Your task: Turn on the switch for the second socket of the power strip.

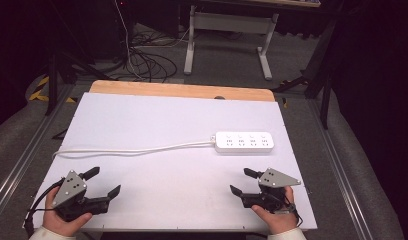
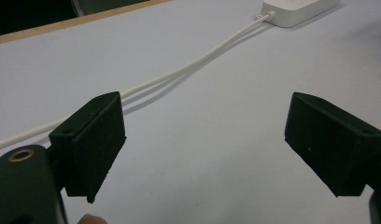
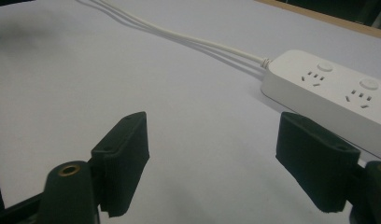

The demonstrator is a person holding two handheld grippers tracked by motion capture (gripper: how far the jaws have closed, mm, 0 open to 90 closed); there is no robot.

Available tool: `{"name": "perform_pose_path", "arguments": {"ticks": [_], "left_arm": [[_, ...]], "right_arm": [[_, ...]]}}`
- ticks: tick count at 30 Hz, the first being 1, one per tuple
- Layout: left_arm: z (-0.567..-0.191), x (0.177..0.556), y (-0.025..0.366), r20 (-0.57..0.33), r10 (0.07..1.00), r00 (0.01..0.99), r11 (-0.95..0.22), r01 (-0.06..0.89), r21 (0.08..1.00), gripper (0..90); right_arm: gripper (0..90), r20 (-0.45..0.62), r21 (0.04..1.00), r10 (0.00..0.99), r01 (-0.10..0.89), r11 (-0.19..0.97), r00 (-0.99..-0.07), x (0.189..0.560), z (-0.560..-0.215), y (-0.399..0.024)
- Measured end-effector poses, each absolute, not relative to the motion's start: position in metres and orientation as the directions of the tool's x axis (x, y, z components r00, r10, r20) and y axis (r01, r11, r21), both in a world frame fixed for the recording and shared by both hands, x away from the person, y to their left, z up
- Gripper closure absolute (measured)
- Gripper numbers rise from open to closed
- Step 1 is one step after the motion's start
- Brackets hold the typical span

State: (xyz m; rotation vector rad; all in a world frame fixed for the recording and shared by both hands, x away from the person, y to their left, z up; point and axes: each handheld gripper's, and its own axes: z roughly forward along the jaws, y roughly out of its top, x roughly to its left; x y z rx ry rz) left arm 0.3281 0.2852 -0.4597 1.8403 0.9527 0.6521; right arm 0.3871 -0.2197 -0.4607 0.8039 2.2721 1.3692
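White power strip (image 1: 244, 142) unlabelled; left hand-held gripper (image 1: 105, 183), right hand-held gripper (image 1: 243, 181) wide, empty.

Power strips: one, white (image 1: 244, 142), at about 2 o'clock on the table (image 1: 157, 200).
Socket groups on it: four, in a row (each with a round button above it).
Cords: one, white (image 1: 137, 149), running toward 9 o'clock.
Grippers: two, left gripper (image 1: 103, 183) at 7 o'clock, right gripper (image 1: 241, 181) at 5 o'clock.
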Motion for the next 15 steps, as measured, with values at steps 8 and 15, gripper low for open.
{"name": "perform_pose_path", "arguments": {"ticks": [8,15], "left_arm": [[-0.4588,0.3281,0.2872,-0.001,0.835,0.551,-0.230,0.350,0.908,12.4],[-0.4584,0.3269,0.2860,0.031,0.837,0.547,-0.255,0.340,0.905,12.3]], "right_arm": [[27.7,-0.023,0.887,0.632,0.276,0.369,-0.774,0.3862,-0.4593,-0.2182],[29.0,-0.037,0.886,0.632,0.267,0.379,-0.774,0.3855,-0.4571,-0.2177]]}}
